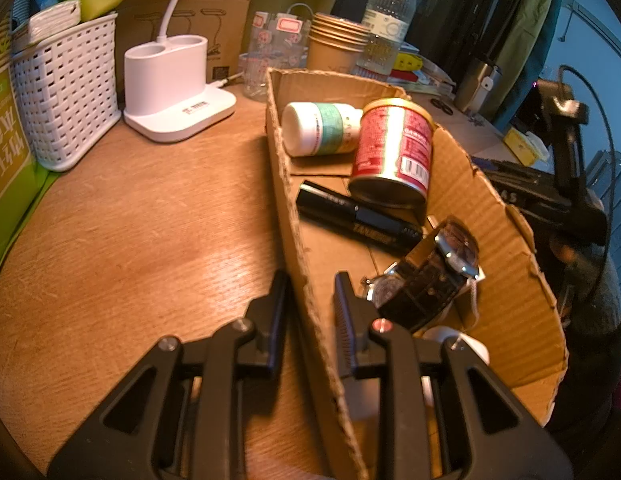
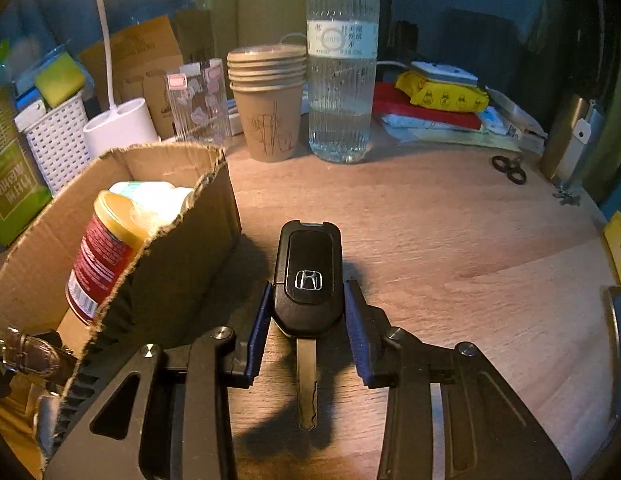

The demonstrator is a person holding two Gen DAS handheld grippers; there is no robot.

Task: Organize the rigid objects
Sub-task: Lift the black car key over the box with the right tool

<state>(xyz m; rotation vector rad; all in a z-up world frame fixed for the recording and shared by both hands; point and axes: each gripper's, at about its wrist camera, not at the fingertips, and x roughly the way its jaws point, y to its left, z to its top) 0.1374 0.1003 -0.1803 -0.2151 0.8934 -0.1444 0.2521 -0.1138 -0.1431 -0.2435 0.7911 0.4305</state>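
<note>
Car key point(image 2: 308, 276), a black flip fob with a silver emblem and its metal blade folded out toward the camera, lies on the wooden tabletop point(image 2: 450, 248) just beside a torn cardboard box point(image 2: 178, 248). Right tongs point(image 2: 306, 312) are narrowed around the fob, blue pads point(image 2: 259, 320) pressing against its two sides. Left tongs point(image 1: 308, 308) are nearly closed, pinching the box's near wall point(image 1: 294, 216) between their black fingers. Inside the box lie a red can point(image 1: 394, 148), a white bottle point(image 1: 318, 128), a black tube point(image 1: 354, 216) and two wristwatches point(image 1: 426, 272). A water bottle point(image 2: 342, 80) and stacked paper cups point(image 2: 268, 100) stand behind.
</note>
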